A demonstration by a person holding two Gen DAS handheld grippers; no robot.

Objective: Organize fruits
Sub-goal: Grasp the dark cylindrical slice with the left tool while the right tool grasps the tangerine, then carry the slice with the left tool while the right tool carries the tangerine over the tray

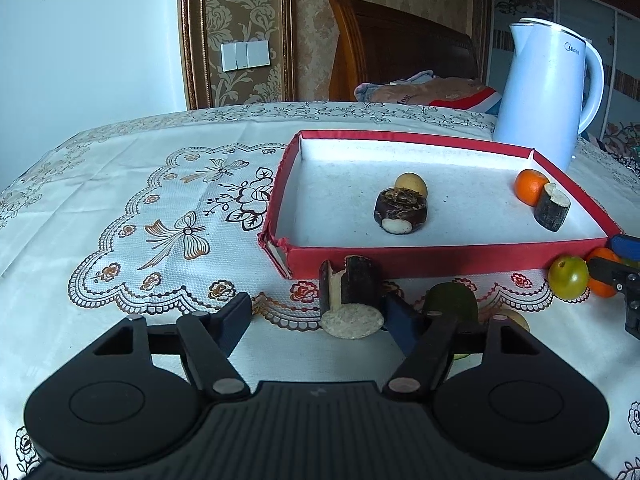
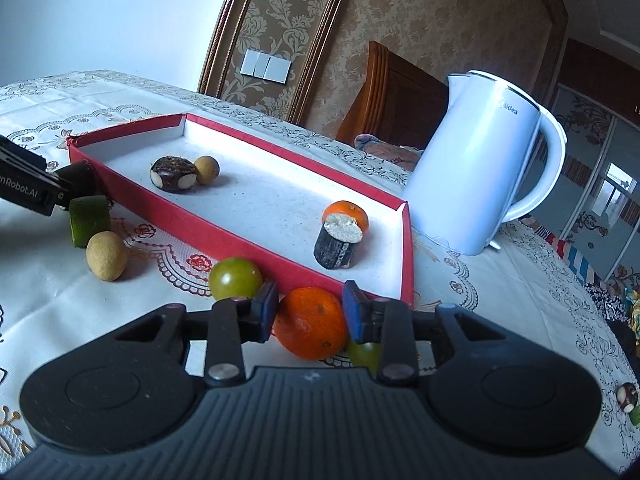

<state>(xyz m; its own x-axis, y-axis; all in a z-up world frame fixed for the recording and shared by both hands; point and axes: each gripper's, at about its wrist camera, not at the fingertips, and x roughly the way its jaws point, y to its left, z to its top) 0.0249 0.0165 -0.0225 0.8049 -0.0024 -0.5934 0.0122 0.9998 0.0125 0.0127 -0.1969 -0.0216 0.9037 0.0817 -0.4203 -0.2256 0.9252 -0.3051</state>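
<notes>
An orange (image 2: 311, 323) lies on the tablecloth (image 2: 480, 320) just outside the red tray's (image 2: 248, 240) near wall, pinched between the blue pads of the right gripper (image 2: 310, 312). A green fruit (image 2: 235, 283) sits beside it, touching the left pad. The left gripper (image 1: 316, 316) stands spread around a dark cane piece (image 1: 352, 300) by the tray's near left corner; whether its pads press it I cannot tell. A white kettle (image 2: 476, 168) stands past the tray's far right corner.
</notes>
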